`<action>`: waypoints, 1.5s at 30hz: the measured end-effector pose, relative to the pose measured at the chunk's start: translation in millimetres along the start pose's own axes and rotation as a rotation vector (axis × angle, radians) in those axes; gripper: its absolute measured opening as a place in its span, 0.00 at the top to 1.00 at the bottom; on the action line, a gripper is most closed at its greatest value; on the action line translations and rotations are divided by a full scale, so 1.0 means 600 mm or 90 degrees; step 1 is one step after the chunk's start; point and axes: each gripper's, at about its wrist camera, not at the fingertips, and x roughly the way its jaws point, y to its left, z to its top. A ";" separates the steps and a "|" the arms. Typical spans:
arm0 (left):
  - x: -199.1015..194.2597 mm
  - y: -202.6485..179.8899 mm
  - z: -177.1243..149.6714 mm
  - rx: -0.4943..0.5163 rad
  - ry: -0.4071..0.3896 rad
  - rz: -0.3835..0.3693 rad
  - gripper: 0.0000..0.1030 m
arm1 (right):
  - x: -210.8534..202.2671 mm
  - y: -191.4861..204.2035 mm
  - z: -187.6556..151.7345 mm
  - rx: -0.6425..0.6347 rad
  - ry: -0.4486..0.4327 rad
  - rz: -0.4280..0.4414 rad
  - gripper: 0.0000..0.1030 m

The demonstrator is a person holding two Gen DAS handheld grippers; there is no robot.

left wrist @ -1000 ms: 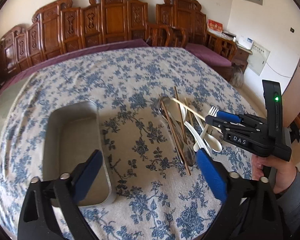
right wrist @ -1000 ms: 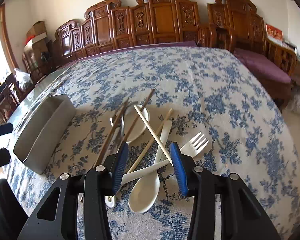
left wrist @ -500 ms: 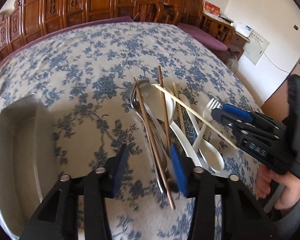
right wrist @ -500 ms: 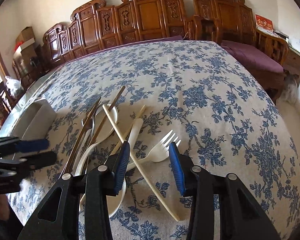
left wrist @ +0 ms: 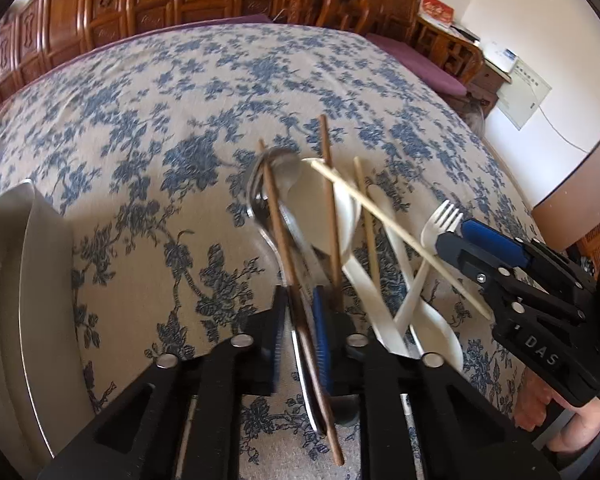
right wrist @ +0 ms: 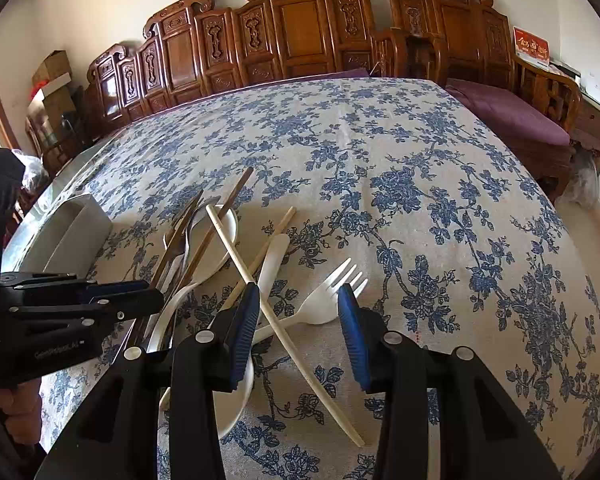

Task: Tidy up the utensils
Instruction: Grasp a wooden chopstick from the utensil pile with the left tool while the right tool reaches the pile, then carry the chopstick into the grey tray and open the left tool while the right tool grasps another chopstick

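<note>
While half a second ago its pads stood apart above the pile, the left gripper (left wrist: 298, 334) has now narrowed around a dark wooden chopstick (left wrist: 278, 216), seen in the left wrist view; whether the pads press it yet cannot be told through the blur. That chopstick's long axis runs almost straight away from the camera, its far tip over the bowl of a metal spoon (left wrist: 270, 184). A second dark chopstick (left wrist: 328, 192) lies just beside it, nearly parallel. A pale chopstick (left wrist: 384, 224) crosses both diagonally, toward the right gripper (left wrist: 456, 240). The grey tray (left wrist: 32, 280) sits well apart at the left edge of the cloth-covered surface (left wrist: 180, 100). This closing suggests the first pick toward the tray is starting.

From the right wrist view, the right gripper (right wrist: 300, 328) is wide open, its pads either side of the white plastic fork (right wrist: 324, 300), whose tines point up and right. The pale chopstick (right wrist: 276, 312) slants across the fork's handle.
</note>
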 end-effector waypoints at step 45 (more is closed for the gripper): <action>-0.197 0.069 -0.051 0.009 -0.119 -0.007 0.96 | 0.020 0.018 0.052 -0.054 0.019 0.046 0.94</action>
